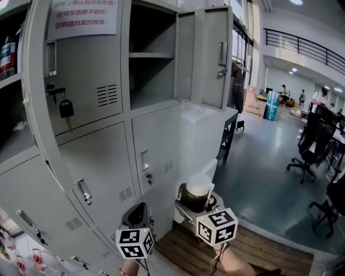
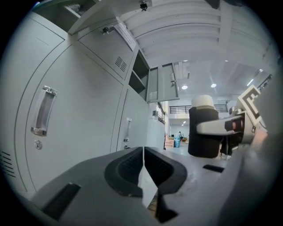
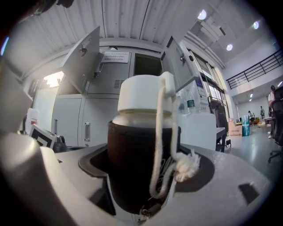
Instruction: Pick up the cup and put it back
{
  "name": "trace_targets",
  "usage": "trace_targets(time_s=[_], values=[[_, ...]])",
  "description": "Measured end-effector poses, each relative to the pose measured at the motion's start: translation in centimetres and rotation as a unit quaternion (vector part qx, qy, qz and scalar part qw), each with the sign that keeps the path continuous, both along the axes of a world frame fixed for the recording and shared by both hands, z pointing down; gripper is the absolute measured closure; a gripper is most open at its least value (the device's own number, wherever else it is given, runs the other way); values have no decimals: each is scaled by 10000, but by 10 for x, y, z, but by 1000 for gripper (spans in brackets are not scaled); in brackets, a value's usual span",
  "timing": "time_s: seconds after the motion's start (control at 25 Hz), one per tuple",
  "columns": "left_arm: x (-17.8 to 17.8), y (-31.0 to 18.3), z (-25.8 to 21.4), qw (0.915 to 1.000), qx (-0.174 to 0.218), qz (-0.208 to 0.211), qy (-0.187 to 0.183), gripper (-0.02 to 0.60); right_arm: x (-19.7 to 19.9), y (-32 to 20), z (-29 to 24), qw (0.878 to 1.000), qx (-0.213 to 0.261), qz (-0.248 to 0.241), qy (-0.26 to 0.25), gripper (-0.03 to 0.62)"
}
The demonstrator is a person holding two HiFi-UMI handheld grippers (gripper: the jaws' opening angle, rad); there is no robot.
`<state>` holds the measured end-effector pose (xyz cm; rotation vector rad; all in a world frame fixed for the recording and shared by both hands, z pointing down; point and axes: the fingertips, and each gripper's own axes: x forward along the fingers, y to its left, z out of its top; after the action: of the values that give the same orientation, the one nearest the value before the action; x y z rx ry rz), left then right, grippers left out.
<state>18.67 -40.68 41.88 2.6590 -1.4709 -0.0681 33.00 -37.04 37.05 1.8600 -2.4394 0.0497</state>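
Right tongs [image 3: 146,167]: pinching the cup [image 3: 132,150] by its dark sleeve, one pad on each side.
Cup: upright and off any surface, in front of the lower doors of the grey lockers [image 1: 102,156] and below the open compartment; in the head view it sits just ahead of the right marker cube [image 1: 216,226].
Lid [image 3: 140,93]: white and seated on the cup.
Cord [image 3: 160,145]: white, hanging from the lid down the sleeve and ending in a frayed knot.
Left tongs [image 2: 143,170]: pressed together with nothing between them, just beside the right tongs and pointing toward the lockers.
Open locker door [image 1: 205,54]: swung outward at the upper row, with a shelf visible inside.
Padlock [image 1: 66,109]: dark, hanging on the large door at the left.
Notice [image 1: 83,16]: printed paper stuck above the padlock.
Office chair [image 1: 307,151]: well apart, on the grey floor [image 1: 264,167] at the right.
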Motion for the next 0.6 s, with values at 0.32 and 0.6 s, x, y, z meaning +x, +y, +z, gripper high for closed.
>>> trace_targets(time_s=[0.32, 0.6], values=[[26, -31, -23, 9997, 233, -111, 41, 568, 22, -48, -15, 9998, 56, -179, -91, 181], [18, -31, -34, 9982, 271, -517, -138, 568, 30, -64, -19, 9986, -25, -509, -138, 181]])
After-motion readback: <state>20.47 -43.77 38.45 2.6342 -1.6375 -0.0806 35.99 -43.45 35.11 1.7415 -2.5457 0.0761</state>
